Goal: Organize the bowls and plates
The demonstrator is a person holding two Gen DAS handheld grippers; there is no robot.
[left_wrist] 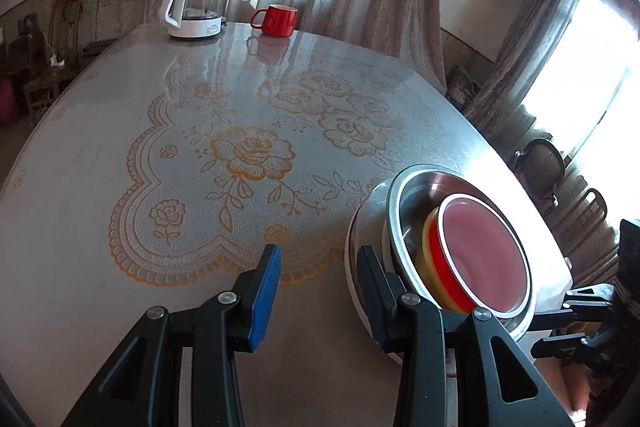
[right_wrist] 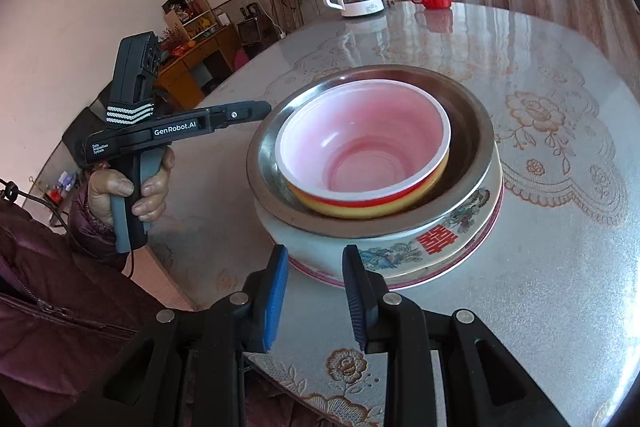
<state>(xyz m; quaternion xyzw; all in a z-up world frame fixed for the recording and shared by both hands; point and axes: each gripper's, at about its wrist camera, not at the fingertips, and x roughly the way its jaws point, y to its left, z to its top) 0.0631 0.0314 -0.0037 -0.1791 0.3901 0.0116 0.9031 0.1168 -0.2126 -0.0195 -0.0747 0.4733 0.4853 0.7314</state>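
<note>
Three bowls sit nested on the worktop (right_wrist: 560, 287): the pink-lined bowl (right_wrist: 366, 151) tilts inside the steel bowl (right_wrist: 472, 115), which rests in the painted enamel basin (right_wrist: 400, 247). The right claw (right_wrist: 316, 291) hangs released just before the basin, gripping nothing. The left claw (left_wrist: 320, 287) is released too, its one finger close beside the stack. A kettle (left_wrist: 196, 5) and red mug (left_wrist: 276, 21) stand far back.

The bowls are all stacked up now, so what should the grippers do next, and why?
Probably ease both grippers back. The pink bowl sits tilted inside the steel bowl, atop the painted enamel basin. The left gripper and right gripper are open, holding nothing.
</note>
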